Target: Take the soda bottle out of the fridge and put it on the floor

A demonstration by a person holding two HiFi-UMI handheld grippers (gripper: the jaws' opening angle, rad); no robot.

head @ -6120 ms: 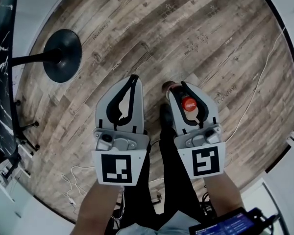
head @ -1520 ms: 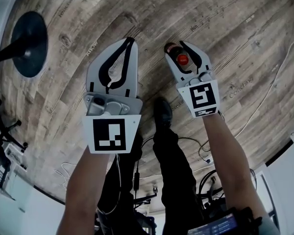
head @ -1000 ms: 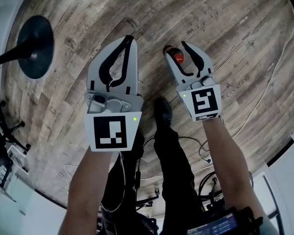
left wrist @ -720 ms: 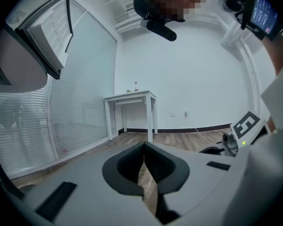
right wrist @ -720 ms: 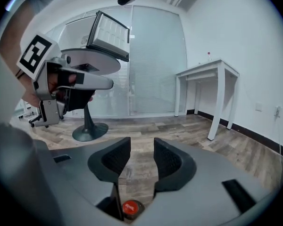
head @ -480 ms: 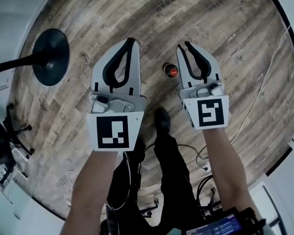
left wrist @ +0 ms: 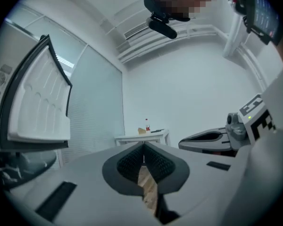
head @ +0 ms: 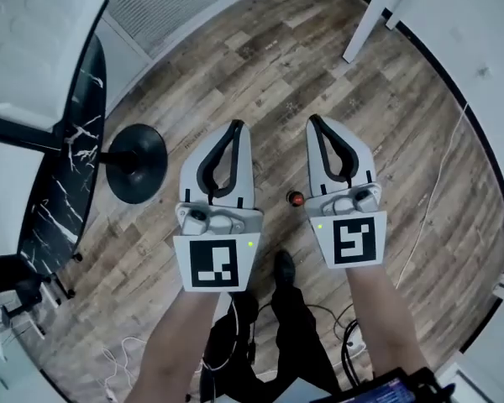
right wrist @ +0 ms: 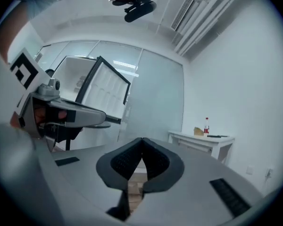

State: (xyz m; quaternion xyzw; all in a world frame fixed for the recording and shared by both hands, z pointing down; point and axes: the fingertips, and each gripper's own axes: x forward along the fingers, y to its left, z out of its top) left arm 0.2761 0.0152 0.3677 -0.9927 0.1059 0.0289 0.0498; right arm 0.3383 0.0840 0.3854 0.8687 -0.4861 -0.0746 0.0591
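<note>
The soda bottle (head: 296, 198) stands alone on the wooden floor, its red cap facing up, between and far below my two grippers. In the head view my left gripper (head: 238, 125) and right gripper (head: 314, 120) are held side by side, well above the floor. Both are shut with nothing between the pads. In the left gripper view the left gripper's tips (left wrist: 144, 147) meet, and in the right gripper view the right gripper's tips (right wrist: 142, 142) meet too. The open fridge door (left wrist: 37, 107) with its white shelves stands at the left, seen again as the fridge door (right wrist: 108, 95).
A black round stand base (head: 139, 162) sits on the floor at the left beside a dark marbled panel (head: 63, 183). White table legs (head: 361, 23) stand at the back right. A thin cable (head: 441, 175) runs along the floor at the right. The person's shoe (head: 283, 267) is just behind the bottle.
The right gripper let go of the bottle, drew back and closed empty. Both grippers rose away from the floor, leaving the bottle standing there.
</note>
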